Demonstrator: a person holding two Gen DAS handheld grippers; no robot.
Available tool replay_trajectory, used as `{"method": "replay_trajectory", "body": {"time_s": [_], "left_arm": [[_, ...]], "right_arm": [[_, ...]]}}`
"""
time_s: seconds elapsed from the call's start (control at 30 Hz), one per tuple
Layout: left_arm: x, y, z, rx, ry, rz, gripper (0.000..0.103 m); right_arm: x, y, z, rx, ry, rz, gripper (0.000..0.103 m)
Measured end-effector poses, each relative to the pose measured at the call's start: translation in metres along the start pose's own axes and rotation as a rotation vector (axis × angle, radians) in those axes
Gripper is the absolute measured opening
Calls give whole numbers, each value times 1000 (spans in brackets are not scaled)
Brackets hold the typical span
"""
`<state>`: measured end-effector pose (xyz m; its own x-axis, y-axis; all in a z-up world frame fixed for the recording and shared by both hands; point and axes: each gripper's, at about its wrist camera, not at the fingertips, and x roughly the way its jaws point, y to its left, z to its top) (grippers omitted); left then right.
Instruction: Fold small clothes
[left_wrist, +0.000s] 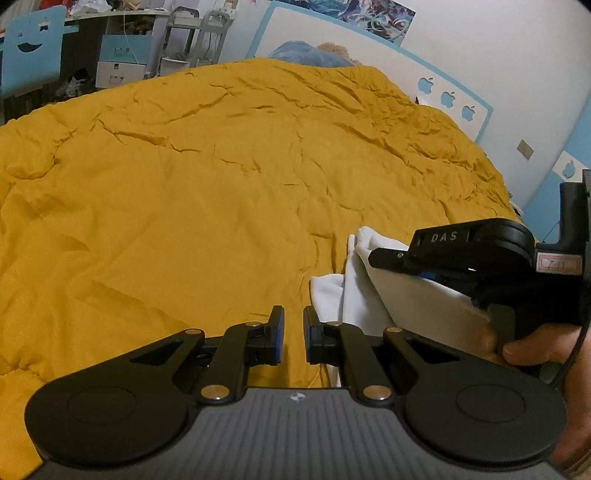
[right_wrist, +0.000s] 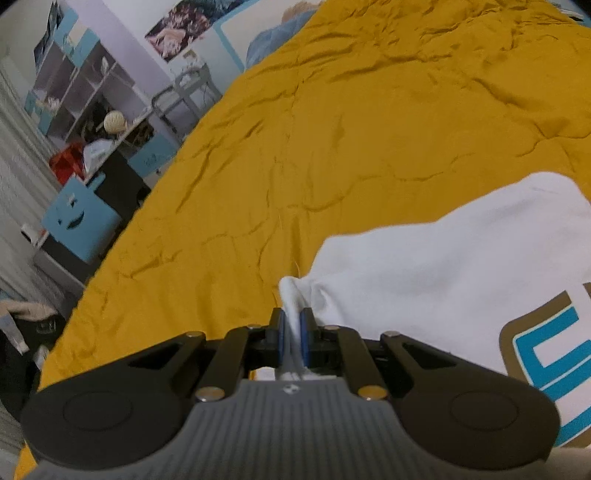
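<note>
A white garment (right_wrist: 443, 266) with a blue and gold print lies on the yellow quilt (right_wrist: 332, 129). My right gripper (right_wrist: 292, 325) is shut on a bunched edge of the garment, which runs off to the right. In the left wrist view the same white garment (left_wrist: 354, 288) hangs from the right gripper (left_wrist: 376, 254), held above the quilt (left_wrist: 184, 184). My left gripper (left_wrist: 293, 332) is open with a narrow gap and holds nothing, just left of the hanging cloth.
The quilt covers a wide bed. A blue and white headboard (left_wrist: 369, 51) with apple cutouts stands at the back. A desk, blue chair (left_wrist: 29, 48) and shelves stand past the bed's left edge. A hand (left_wrist: 517, 347) holds the right gripper's handle.
</note>
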<state>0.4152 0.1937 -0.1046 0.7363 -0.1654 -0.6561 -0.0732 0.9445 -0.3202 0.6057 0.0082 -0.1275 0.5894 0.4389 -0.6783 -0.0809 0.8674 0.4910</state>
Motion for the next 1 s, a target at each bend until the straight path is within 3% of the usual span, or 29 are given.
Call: {"method": "replay_trajectory", "body": {"time_s": [0.17, 0.23, 0.47, 0.67, 0.7, 0.73, 0.8, 1.0], "left_arm": [[-15, -4, 4, -23, 14, -15, 15], [-25, -5, 5, -33, 10, -25, 19], [-69, -22, -4, -9, 15, -71, 20], [-96, -22, -26, -69, 30, -177, 35], [-98, -21, -30, -88, 33, -206, 43], [-100, -18, -35, -108, 38, -238, 56], [-101, -14, -45, -141, 43, -269, 65], [-90, 0, -73, -229, 106, -305, 66]], "right_arm": [[-30, 21, -3, -78, -14, 20, 14], [-51, 33, -7, -125, -32, 33, 15], [-135, 41, -39, -184, -71, 119, 20], [-202, 19, -73, -230, -117, 134, 25], [-212, 11, -80, -222, -126, 139, 31], [-222, 1, -85, -211, -135, 132, 33], [-239, -18, -99, -192, -145, 106, 34], [-261, -63, -142, -231, -86, -82, 35]]}}
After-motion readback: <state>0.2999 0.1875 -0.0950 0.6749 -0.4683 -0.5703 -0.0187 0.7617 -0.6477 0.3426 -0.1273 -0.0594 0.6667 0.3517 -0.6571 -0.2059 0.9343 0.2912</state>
